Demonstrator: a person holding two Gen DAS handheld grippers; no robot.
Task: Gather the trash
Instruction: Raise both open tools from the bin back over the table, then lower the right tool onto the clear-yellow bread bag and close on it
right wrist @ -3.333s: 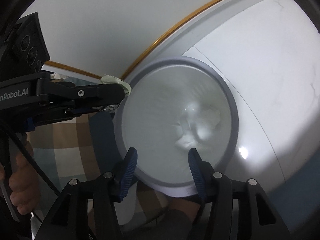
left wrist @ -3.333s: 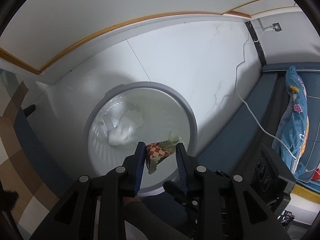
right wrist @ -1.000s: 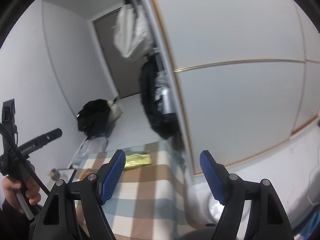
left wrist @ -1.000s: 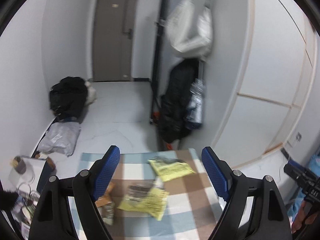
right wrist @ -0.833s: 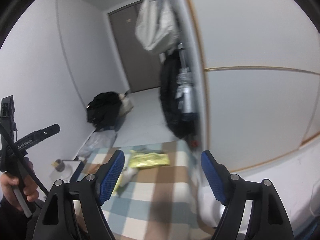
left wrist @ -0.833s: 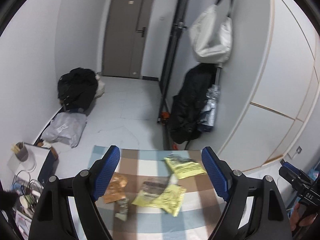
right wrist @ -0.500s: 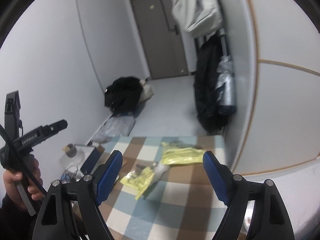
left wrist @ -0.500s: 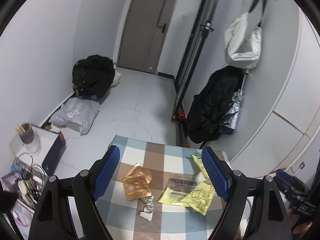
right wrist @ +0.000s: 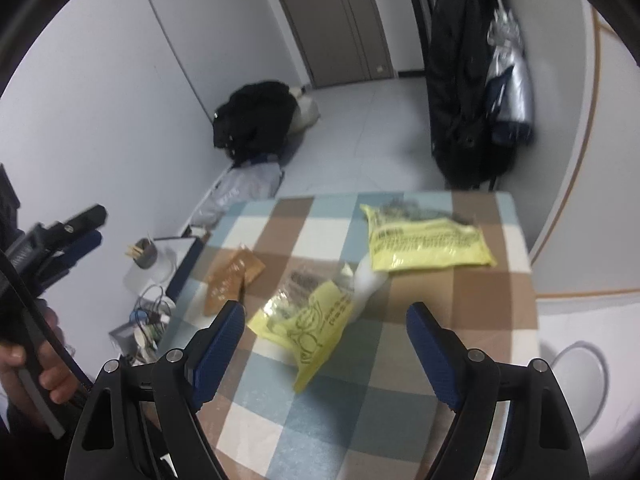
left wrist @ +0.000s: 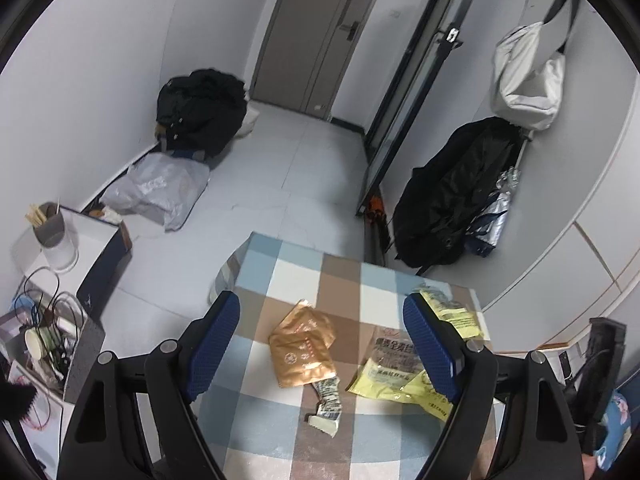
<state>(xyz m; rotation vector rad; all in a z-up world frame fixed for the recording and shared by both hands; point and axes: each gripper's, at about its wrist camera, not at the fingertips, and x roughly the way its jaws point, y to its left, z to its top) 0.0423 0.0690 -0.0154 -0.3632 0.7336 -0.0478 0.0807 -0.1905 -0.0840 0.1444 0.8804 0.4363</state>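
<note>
Wrappers lie on a checked table. A brown packet is at its left, with a small torn printed wrapper just below it. A yellow-and-clear bag lies in the middle. A second yellow bag is at the far right corner, and a white scrap lies between the two. My left gripper hangs open above the brown packet. Over the middle yellow bag my right gripper is open and holds nothing.
A grey-rimmed trash bin stands on the floor right of the table. Left of the table are a white box with a cup and a cluttered basket. Black bags, a hanging coat and a door are beyond.
Both grippers swung away from the bin, the left one letting go of a wrapper there, and came down toward the table. The wrappers now sit larger and nearer between the open fingers.
</note>
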